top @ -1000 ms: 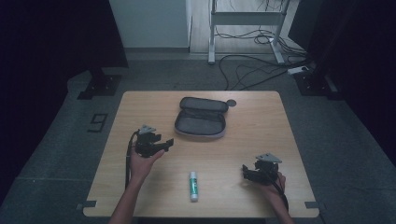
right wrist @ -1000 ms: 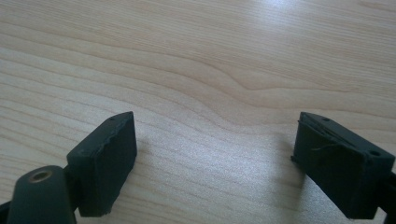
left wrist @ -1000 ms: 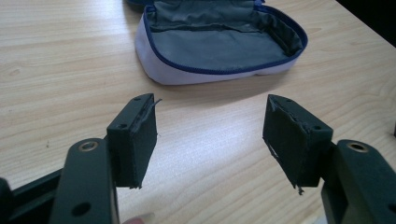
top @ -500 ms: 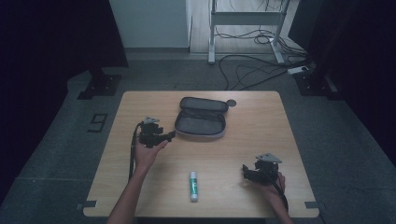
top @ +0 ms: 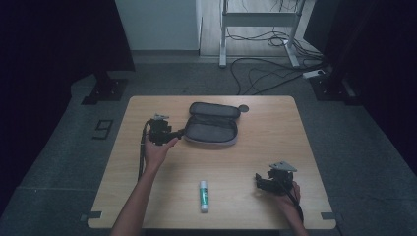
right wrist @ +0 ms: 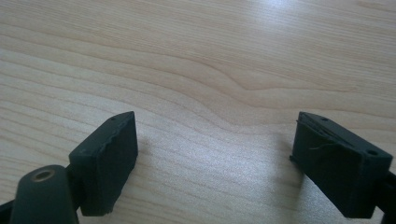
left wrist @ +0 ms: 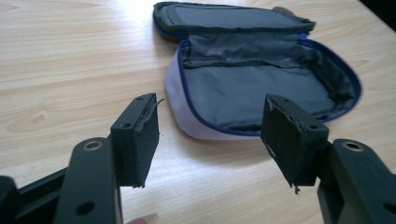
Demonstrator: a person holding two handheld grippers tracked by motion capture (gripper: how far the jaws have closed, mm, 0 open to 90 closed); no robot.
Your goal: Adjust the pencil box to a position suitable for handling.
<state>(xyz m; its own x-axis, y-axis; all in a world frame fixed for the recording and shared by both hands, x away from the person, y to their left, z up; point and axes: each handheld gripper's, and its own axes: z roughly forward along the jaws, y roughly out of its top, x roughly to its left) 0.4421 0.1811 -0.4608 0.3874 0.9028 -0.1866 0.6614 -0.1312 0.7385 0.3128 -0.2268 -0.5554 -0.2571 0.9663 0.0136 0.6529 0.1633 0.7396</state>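
Observation:
A grey zip pouch [top: 212, 125] lies unzipped on the far middle of the wooden table [top: 275, 137], its lid folded back. My left gripper [top: 180, 132] is open and points at the pouch's left end, its tips just short of the rim. The left gripper view has the pouch [left wrist: 261, 88] with its blue zip edge and bare grey lining right beyond my open gripper [left wrist: 212, 133]. A white and green glue stick [top: 203, 195] lies near the front edge. My right gripper [top: 257, 180] rests open at the front right; in its own view the gripper [right wrist: 215, 158] spans bare wood.
A small dark round thing [top: 244, 108] sits on the table behind the pouch's right end. Beyond the table are a desk frame [top: 255, 19] and loose cables [top: 265, 73] on the grey floor. Dark curtains flank both sides.
My left gripper has moved away from me and to the right, from the table's left middle up to the pouch's left end. The right gripper and glue stick have stayed put.

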